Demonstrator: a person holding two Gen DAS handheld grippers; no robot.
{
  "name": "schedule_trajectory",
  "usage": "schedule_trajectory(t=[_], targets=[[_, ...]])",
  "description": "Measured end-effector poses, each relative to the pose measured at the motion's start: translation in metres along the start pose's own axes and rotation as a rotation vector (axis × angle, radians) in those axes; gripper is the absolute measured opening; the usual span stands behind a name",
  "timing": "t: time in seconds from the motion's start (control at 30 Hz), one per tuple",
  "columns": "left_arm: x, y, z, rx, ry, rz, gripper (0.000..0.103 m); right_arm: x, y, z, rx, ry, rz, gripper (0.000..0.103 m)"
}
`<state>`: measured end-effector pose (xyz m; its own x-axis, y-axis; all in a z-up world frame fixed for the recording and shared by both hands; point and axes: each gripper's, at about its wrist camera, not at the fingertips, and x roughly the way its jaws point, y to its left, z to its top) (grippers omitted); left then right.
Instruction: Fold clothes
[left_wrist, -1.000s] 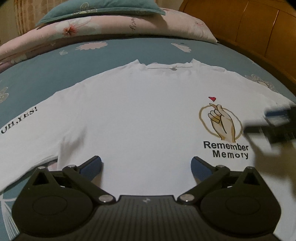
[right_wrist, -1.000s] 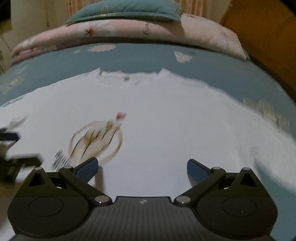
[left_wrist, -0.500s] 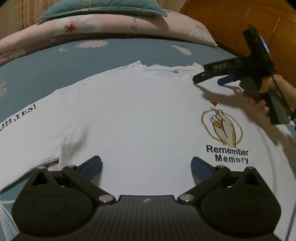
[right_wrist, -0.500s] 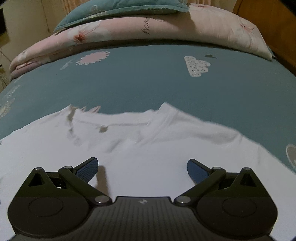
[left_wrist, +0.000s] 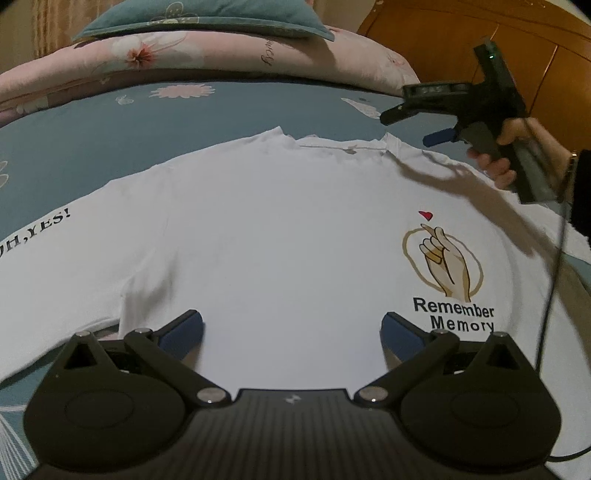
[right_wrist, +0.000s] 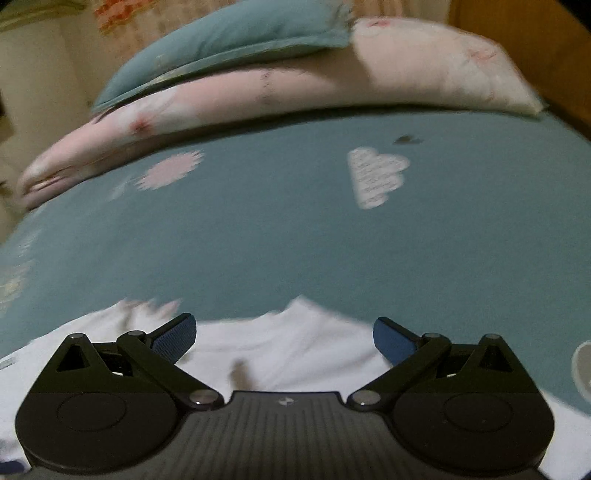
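The white T-shirt (left_wrist: 280, 236) is laid flat, front up, on the teal bedsheet (left_wrist: 110, 125), its collar (left_wrist: 343, 146) toward the pillows and its long axis running from the near hem away to that collar. No fold is seen yet, so the task is judged to be at its start.

The left gripper (left_wrist: 291, 330) is held low over the near part of the shirt body, jaws spread wide, nothing between them; the "Remember Memory" print (left_wrist: 452, 314) lies just to its right. The right gripper (left_wrist: 413, 123) is held farther off, above the shoulder beside the collar, and is gripped by the right hand (left_wrist: 513, 151) with its handle tilted back toward the wrist. Its jaws are likewise spread and empty (in its own blurred view the collar edge (right_wrist: 291, 314) sits just ahead, between the fingers).

The collar end is thus nearer the right gripper, the hem end nearer the left. A downward reach by the right one onto the shoulder seam is judged likely.
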<state>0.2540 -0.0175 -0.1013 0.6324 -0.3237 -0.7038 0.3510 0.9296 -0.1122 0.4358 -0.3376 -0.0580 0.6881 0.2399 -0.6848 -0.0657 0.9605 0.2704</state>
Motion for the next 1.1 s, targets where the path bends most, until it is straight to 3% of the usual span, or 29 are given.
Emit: schedule_trajectory(t=[0.1,0.17,0.3,0.37,0.5,0.67,0.8,1.1], targets=[[0.0,-0.001,0.0,0.004,-0.001,0.003,0.102,0.007,0.009,-0.011,-0.025,0.05,0.021,0.103],[0.001,-0.001,0.0,0.009,-0.003,0.006,0.102,0.02,0.013,-0.016,-0.045,0.073,-0.01,0.103],[0.002,-0.002,-0.001,0.026,-0.011,0.011,0.102,0.04,0.017,-0.009,-0.103,0.02,-0.094,0.103],[0.002,-0.001,-0.002,0.031,-0.013,0.011,0.102,0.035,0.016,-0.003,-0.083,0.017,-0.088,0.103],[0.001,0.001,-0.002,0.017,-0.01,0.006,0.102,-0.014,0.018,-0.001,-0.118,-0.009,-0.069,0.103],[0.0,0.004,0.0,-0.011,-0.009,-0.004,0.102,-0.084,0.007,-0.017,-0.154,0.021,-0.106,0.103],[0.001,0.003,0.0,-0.012,-0.008,0.0,0.102,-0.108,-0.012,-0.04,-0.107,0.056,-0.127,0.103],[0.002,0.003,-0.001,0.008,-0.014,0.003,0.102,-0.062,-0.068,-0.067,0.056,0.088,-0.15,0.103]])
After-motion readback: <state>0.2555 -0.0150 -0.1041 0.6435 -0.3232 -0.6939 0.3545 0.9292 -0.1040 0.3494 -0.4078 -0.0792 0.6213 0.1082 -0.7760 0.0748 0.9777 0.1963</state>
